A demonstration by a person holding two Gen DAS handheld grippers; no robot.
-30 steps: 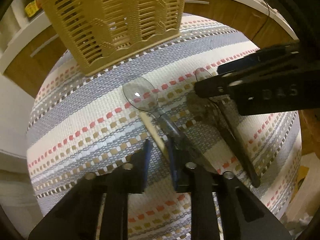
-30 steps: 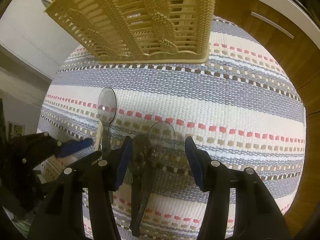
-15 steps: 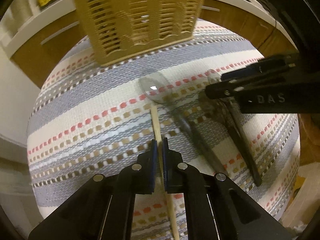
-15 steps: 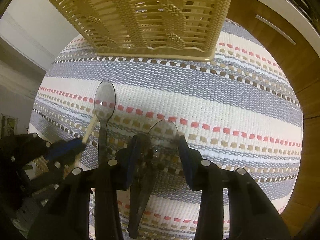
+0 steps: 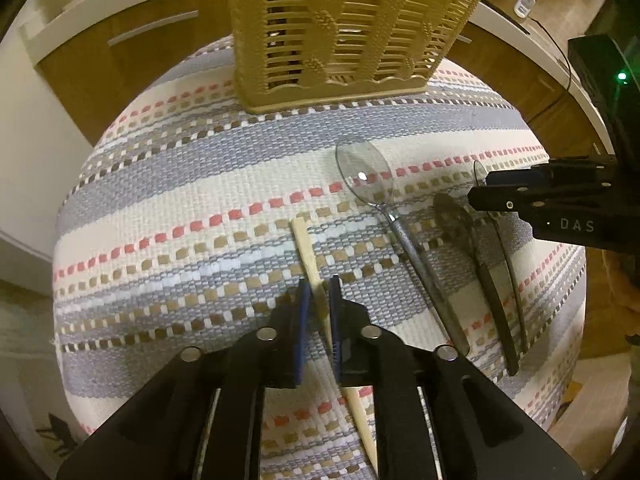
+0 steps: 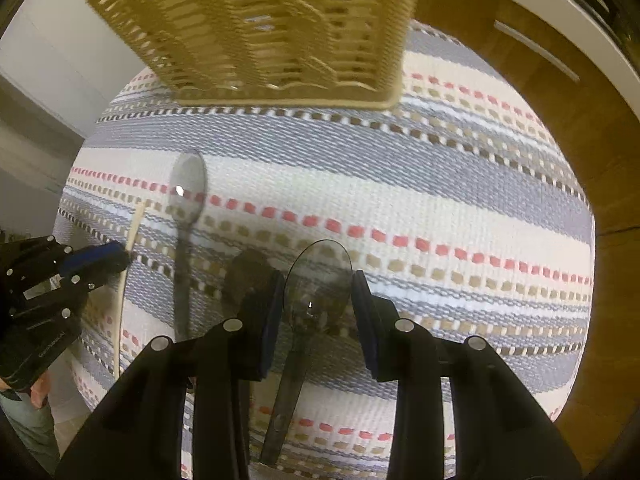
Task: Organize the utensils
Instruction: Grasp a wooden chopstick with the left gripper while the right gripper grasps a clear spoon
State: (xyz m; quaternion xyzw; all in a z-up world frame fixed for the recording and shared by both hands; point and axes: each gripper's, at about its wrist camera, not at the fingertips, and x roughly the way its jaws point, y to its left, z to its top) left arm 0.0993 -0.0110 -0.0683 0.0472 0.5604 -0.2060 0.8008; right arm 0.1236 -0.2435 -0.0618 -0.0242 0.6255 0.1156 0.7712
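My left gripper [image 5: 319,300] is shut on a pale wooden chopstick [image 5: 306,248] and holds it over the striped mat [image 5: 180,200]. A clear plastic spoon [image 5: 366,178] lies on the mat to its right. My right gripper [image 6: 314,298] is shut on the bowl of a second clear spoon [image 6: 318,280], lifted slightly, casting a shadow. The left gripper [image 6: 100,260] with the chopstick [image 6: 134,232] shows at the left of the right wrist view. The first spoon [image 6: 186,196] lies there too. A tan slotted utensil basket [image 5: 344,32] stands at the far edge of the mat.
The basket [image 6: 264,28] fills the top of the right wrist view. The mat covers a round surface [image 6: 500,184]. Wooden cabinets [image 5: 132,48] with white counter edges ring the far side. The right gripper [image 5: 560,204] reaches in from the right in the left wrist view.
My left gripper closed on the chopstick and lifted it slightly. My right gripper closed on the second spoon's bowl and raised it. Both moved nearer the basket.
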